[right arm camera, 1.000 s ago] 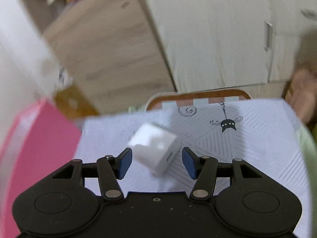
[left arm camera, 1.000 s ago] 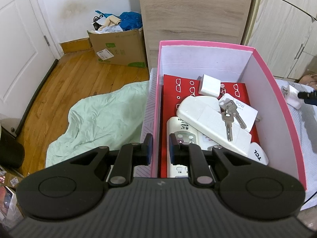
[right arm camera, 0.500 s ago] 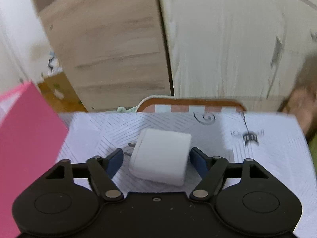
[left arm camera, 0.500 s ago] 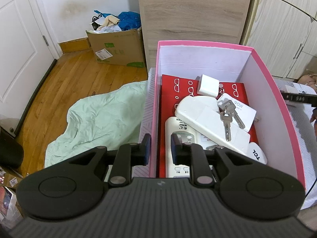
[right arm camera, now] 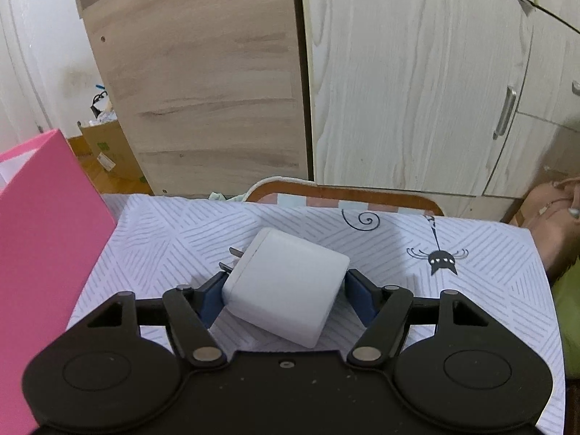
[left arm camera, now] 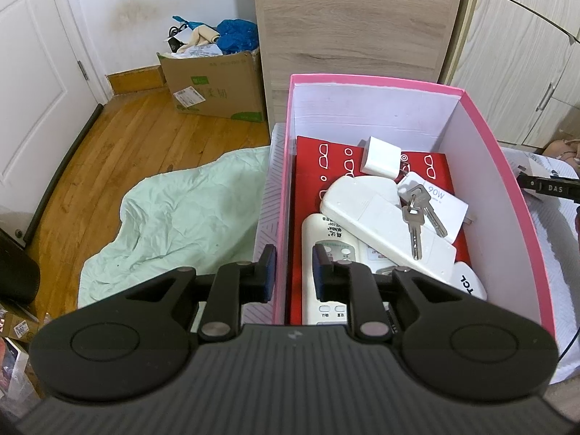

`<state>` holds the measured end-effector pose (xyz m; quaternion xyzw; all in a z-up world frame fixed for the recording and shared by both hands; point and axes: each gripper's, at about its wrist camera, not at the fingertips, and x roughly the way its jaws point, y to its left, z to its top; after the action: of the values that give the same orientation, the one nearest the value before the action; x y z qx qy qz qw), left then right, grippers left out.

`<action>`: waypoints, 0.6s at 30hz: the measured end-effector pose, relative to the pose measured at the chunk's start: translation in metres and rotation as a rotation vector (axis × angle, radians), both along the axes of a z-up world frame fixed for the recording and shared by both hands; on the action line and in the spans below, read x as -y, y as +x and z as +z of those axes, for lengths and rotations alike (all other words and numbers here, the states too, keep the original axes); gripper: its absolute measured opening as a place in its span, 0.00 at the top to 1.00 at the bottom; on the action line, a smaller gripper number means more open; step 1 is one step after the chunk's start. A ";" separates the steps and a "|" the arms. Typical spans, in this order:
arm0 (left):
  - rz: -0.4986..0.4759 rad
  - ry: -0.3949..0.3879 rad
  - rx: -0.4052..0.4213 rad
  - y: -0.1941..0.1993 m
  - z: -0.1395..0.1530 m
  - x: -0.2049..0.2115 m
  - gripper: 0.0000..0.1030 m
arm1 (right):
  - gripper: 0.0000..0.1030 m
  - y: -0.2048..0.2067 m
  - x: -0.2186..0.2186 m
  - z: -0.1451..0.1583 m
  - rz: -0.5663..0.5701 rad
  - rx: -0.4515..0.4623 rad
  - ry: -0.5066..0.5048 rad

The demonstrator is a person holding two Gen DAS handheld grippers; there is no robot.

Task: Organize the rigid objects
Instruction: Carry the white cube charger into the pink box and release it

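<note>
Left gripper (left arm camera: 292, 272) pinching pink box (left arm camera: 522, 214) left wall. Right gripper (right arm camera: 284, 295) jaws closing around white charger plug (right arm camera: 286, 286) lying on striped sheet (right arm camera: 398, 279), pads seemingly not pressing yet.

- Ahead of you, a white wall (left arm camera: 163, 18) carries a faint brownish stain above the wooden skirting.
- To your left, a white panelled door (left arm camera: 32, 83) stands closed over a plank wood floor (left arm camera: 137, 134).
- A pale green sheet (left arm camera: 181, 214) lies crumpled on those boards.
- An open cardboard carton (left arm camera: 214, 87) stuffed with bags and paper sits against the wall.
- A bare wood-grain panel (right arm camera: 203, 83) with screw holes stands upright beside pale wardrobe doors (right arm camera: 409, 79) fitted with metal handles.
- Soft, even daylight fills the room you are working in.
</note>
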<state>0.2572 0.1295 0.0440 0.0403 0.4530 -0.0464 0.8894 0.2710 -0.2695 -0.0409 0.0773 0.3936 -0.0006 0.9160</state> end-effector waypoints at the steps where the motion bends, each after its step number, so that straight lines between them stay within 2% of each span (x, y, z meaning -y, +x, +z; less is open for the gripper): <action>1: 0.001 -0.001 0.000 0.000 0.000 0.000 0.83 | 0.28 -0.001 0.001 0.001 -0.004 0.002 0.005; 6: 0.002 -0.003 -0.002 0.000 0.000 0.000 0.83 | 0.28 -0.009 0.002 0.012 0.003 0.040 0.060; 10: 0.005 -0.003 -0.003 0.001 -0.001 0.000 0.83 | 0.28 -0.019 -0.007 0.032 0.037 0.090 0.122; 18: 0.006 0.000 -0.002 0.001 -0.001 0.002 0.83 | 0.28 -0.040 -0.048 0.082 0.193 0.217 0.282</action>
<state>0.2584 0.1280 0.0434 0.0390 0.4541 -0.0436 0.8890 0.2314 -0.2214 0.0408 0.1662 0.2943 0.1509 0.9290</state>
